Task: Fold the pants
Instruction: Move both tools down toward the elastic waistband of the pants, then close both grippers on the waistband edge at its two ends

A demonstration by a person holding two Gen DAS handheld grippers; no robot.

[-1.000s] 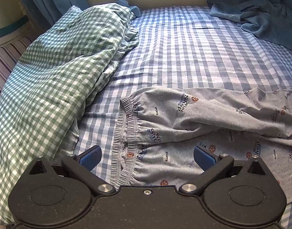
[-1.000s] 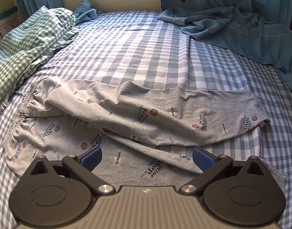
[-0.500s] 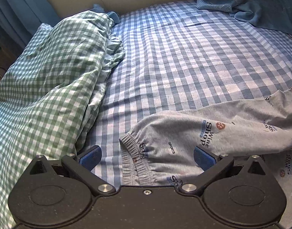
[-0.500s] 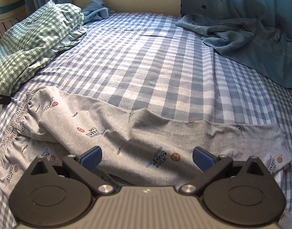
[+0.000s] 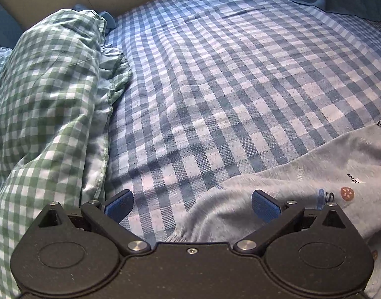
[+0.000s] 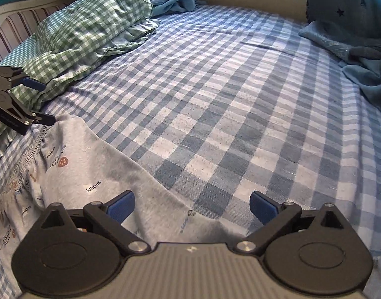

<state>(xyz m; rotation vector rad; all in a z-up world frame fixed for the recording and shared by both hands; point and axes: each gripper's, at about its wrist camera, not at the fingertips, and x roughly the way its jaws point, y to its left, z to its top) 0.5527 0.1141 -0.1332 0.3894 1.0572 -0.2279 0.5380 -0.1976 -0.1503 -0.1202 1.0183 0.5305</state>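
**Both grippers wide over the pants**

While the left gripper (image 5: 191, 203) hangs with fingers spread wide, the pants' (image 5: 302, 194) elastic waistband edge lies between them, pads clear of the cloth. Over on the right, the right gripper (image 6: 191, 205) has just narrowed slightly but stands well apart, gripping nothing, a leg's far edge between its fingers. Grey printed pants sprawl rumpled along the near side of the blue checked bedsheet (image 6: 227, 87).

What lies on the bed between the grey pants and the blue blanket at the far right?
Only bare checked sheet. The right wrist view shows it running unbroken from the pants to the blanket.
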